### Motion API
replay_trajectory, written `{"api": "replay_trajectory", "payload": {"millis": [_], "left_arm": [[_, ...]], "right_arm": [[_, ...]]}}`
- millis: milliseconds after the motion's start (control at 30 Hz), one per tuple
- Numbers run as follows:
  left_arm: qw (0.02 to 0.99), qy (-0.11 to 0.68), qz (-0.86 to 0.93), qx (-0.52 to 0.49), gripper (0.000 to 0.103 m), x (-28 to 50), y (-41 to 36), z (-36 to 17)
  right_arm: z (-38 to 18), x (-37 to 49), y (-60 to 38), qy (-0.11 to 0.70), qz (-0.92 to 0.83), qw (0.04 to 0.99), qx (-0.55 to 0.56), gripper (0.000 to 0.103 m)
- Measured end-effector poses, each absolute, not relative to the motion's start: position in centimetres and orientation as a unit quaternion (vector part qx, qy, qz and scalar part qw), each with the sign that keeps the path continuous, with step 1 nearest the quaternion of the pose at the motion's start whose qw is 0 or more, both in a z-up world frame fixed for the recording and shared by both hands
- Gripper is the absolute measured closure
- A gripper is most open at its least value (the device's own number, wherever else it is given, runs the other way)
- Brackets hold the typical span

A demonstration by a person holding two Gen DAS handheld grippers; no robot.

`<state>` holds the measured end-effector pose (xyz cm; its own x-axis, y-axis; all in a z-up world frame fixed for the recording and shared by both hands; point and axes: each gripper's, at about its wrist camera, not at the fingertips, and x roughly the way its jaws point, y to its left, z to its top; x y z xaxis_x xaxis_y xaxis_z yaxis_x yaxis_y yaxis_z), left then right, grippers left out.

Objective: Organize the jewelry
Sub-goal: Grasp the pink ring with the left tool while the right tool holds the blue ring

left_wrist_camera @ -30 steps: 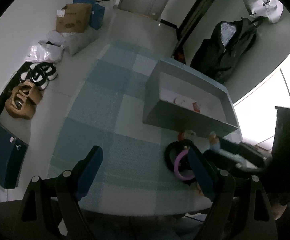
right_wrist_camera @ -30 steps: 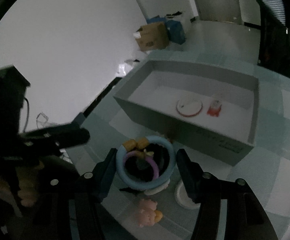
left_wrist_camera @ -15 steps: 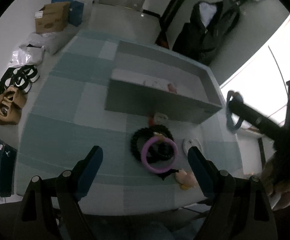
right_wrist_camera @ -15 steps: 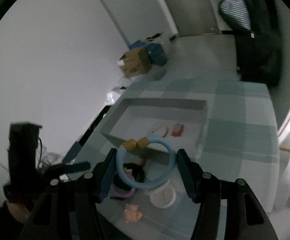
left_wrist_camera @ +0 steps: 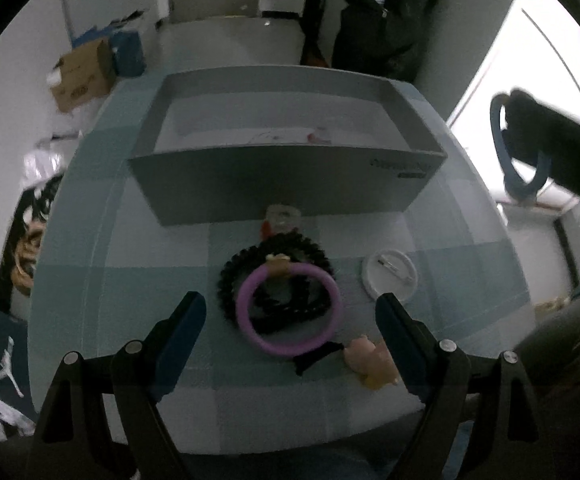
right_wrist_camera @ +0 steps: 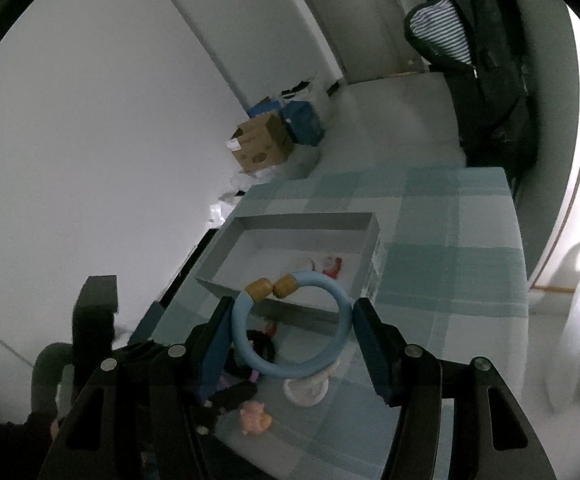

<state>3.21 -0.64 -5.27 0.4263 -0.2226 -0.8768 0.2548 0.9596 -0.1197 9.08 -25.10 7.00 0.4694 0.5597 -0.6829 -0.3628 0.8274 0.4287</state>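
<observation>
My right gripper [right_wrist_camera: 290, 332] is shut on a light blue bracelet [right_wrist_camera: 340, 350] with two gold beads, held high above the table; the bracelet also shows in the left wrist view [left_wrist_camera: 506, 160] at the right. My left gripper [left_wrist_camera: 290, 320] is open and empty, low over the table's front. Between its fingers lie a purple bracelet [left_wrist_camera: 249, 328] on a black beaded bracelet [left_wrist_camera: 229, 276], with a pink charm [left_wrist_camera: 368, 362] and a white round pin [left_wrist_camera: 390, 276] to the right. The grey box [left_wrist_camera: 281, 184] behind them holds a ring-shaped piece and a red piece [right_wrist_camera: 332, 266].
The table has a pale blue checked cloth [left_wrist_camera: 137, 280]. A small clear and orange piece [left_wrist_camera: 277, 218] lies against the box's front wall. Cardboard boxes [right_wrist_camera: 261, 148], bags and shoes stand on the floor to the left; a dark jacket [right_wrist_camera: 486, 60] hangs behind the table.
My right gripper has lifted the blue bracelet off the pile and risen up and to the right. My left gripper has swung to face the pile and the box squarely, closer in.
</observation>
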Motion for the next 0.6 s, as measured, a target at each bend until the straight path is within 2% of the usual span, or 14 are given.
{"api": "replay_trajectory", "payload": {"millis": [167, 200, 233, 367, 533, 600], "left_arm": [[0.844, 0.517, -0.133, 0.049, 0.021, 2.9, -0.9, -6.0], [0.843, 0.518, -0.134, 0.053, 0.030, 2.8, -1.0, -6.1], [0.844, 0.518, -0.128, 0.061, 0.035, 2.7, -1.1, -6.2], [0.843, 0.519, -0.123, 0.072, 0.039, 2.8, -1.1, -6.2], [0.843, 0.520, -0.128, 0.057, 0.052, 3.3, -1.1, -6.0], [0.843, 0.520, -0.131, 0.053, 0.053, 3.6, -1.2, -5.8]], "right_arm": [[7.4, 9.0, -25.7, 0.433, 0.271, 0.851, 0.123, 0.044], [7.4, 8.9, -25.8, 0.432, 0.271, 0.851, 0.124, 0.044], [7.5, 8.9, -25.9, 0.432, 0.271, 0.851, 0.125, 0.044], [7.8, 8.8, -26.1, 0.428, 0.271, 0.853, 0.129, 0.044], [8.0, 8.9, -26.4, 0.425, 0.269, 0.854, 0.135, 0.044], [8.0, 8.9, -26.4, 0.425, 0.268, 0.854, 0.136, 0.044]]}}
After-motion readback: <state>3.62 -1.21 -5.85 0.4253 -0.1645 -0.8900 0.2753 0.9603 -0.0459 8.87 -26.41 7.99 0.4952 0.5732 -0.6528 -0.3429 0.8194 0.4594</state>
